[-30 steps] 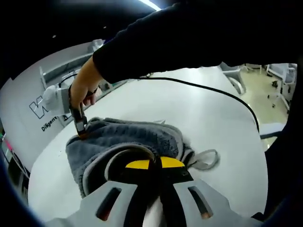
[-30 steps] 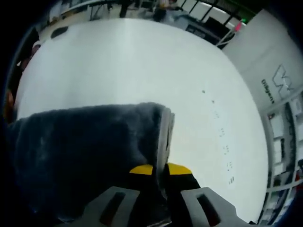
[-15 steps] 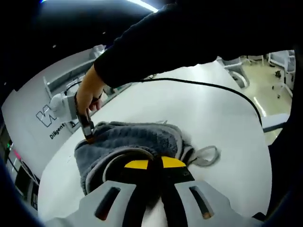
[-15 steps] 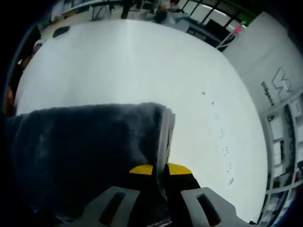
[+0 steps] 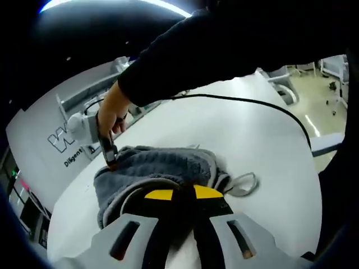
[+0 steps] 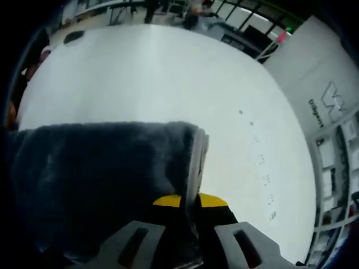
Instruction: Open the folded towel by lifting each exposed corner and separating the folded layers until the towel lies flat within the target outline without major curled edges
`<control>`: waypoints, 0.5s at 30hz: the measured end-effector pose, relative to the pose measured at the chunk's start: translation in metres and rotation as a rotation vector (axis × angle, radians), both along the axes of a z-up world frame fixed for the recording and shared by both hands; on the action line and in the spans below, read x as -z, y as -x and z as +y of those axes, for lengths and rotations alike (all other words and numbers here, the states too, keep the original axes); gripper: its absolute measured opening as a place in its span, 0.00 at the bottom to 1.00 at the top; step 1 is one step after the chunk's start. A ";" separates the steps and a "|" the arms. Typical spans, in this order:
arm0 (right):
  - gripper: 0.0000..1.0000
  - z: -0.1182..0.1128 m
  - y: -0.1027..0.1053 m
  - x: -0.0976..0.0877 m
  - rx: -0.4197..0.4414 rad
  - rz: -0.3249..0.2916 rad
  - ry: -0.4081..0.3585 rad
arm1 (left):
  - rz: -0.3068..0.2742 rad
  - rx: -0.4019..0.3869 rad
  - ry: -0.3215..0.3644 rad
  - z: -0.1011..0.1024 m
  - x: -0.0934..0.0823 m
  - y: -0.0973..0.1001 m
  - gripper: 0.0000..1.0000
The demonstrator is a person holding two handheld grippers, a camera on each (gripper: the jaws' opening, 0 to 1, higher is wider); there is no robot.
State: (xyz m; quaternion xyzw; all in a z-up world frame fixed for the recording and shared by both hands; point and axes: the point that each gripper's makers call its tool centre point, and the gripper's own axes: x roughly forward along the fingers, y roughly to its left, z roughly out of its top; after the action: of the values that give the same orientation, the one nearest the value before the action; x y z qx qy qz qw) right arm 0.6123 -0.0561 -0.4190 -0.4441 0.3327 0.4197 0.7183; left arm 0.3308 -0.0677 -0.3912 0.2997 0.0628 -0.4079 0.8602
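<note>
White tabletop (image 6: 140, 73), grey towel (image 5: 162, 165), two tools.
Towel: bunched, still folded, lifted partly off the tabletop. Left tool (image 5: 182, 193) clenched on a near hem fold; right tool (image 6: 189, 200) clenched on a corner. Change over the last second: slight upward drift only; layers not yet separated, flattening barely begun.

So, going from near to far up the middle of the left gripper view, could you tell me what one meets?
Left gripper, shut on the towel → grey towel bunched on the table → bare white table → black cable → the person's dark sleeve.
</note>
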 end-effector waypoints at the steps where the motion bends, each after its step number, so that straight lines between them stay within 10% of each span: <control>1: 0.04 0.000 0.000 0.000 0.000 0.000 -0.001 | 0.000 0.005 0.001 0.000 0.000 0.001 0.13; 4: 0.04 0.000 0.000 0.000 0.001 0.000 -0.006 | 0.081 0.072 0.032 -0.008 0.004 0.013 0.22; 15: 0.06 0.000 0.001 -0.001 -0.020 -0.018 0.006 | 0.066 0.139 0.054 -0.011 -0.015 0.034 0.23</control>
State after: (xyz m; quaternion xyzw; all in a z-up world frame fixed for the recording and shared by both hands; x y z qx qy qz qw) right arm 0.6115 -0.0556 -0.4175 -0.4534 0.3230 0.4219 0.7156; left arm 0.2967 -0.0786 -0.3760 0.2665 0.0594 -0.4776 0.8350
